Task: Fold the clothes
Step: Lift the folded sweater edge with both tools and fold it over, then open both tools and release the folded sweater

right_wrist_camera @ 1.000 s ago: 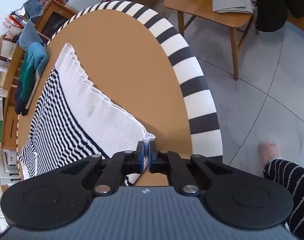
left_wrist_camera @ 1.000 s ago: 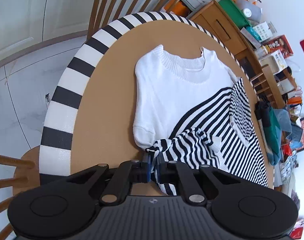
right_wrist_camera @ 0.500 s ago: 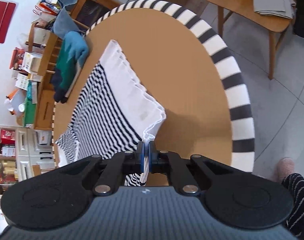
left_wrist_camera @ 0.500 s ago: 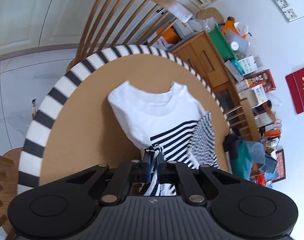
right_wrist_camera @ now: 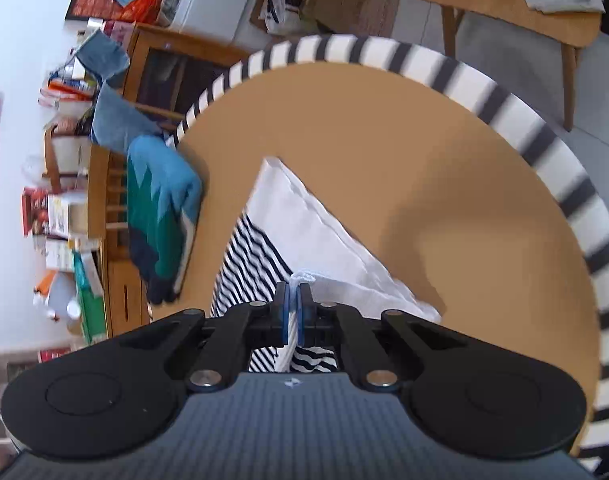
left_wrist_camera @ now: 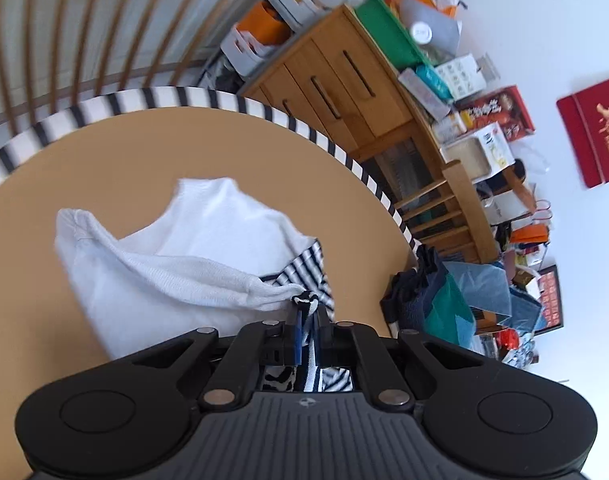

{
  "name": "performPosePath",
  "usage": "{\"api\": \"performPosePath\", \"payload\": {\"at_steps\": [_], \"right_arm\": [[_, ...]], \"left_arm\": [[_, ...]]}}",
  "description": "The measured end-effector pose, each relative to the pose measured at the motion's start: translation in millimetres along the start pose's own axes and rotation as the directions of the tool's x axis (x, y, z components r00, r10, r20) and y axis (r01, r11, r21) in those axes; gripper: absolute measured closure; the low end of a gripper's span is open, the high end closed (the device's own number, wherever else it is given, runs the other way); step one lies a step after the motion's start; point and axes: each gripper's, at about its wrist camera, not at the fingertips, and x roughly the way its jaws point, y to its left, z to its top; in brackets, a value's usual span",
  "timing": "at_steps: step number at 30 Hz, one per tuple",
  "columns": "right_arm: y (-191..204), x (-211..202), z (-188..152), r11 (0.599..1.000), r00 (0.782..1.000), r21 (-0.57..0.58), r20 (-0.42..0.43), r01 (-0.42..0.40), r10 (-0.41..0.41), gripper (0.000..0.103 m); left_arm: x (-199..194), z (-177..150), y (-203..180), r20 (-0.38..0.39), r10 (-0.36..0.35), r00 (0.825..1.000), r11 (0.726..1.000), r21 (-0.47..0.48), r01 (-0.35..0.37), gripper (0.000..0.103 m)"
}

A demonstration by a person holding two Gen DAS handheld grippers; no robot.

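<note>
Slippage worries me: both my left tongs (left_wrist_camera: pixel 307 322) and right tongs (right_wrist_camera: pixel 292 308) pinch thin bunches of the striped sweater (left_wrist_camera: pixel 176 264) (its body drapes ahead onto the table (right_wrist_camera: pixel 384 152)), so uneven pulling skews my fold.

- Bright, even daylight fills both views; the white knitted sweater (left_wrist_camera: pixel 208 240) is nearly washed out.
- Motion blur smears the striped rim of the round tan table (right_wrist_camera: pixel 516 120) and the wooden chair back (left_wrist_camera: pixel 104 20).
- A soft shadow falls beside the raised cloth.
- Fisheye bends the edges.
</note>
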Motion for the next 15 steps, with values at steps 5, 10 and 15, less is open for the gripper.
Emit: {"api": "performPosePath", "payload": {"at_steps": [5, 10, 15], "right_arm": [[36.5, 53.0, 31.6, 1.000, 0.996, 0.010, 0.088, 0.029, -0.030, 0.100], [51.6, 108.4, 53.5, 0.993, 0.987, 0.041, 0.117, 0.109, -0.113, 0.100], [57.4, 135.9, 64.1, 0.993, 0.985, 0.061, 0.135, 0.102, -0.110, 0.100]], "left_arm": [[89.3, 33.8, -23.9, -0.046, 0.009, 0.999, 1.000, -0.023, -0.010, 0.097], [161.7, 41.0, -23.8, -0.089, 0.069, 0.994, 0.996, -0.042, -0.072, 0.097], [190.9, 44.3, -8.4, -0.075, 0.034, 0.997, 0.996, -0.080, -0.040, 0.098]]}}
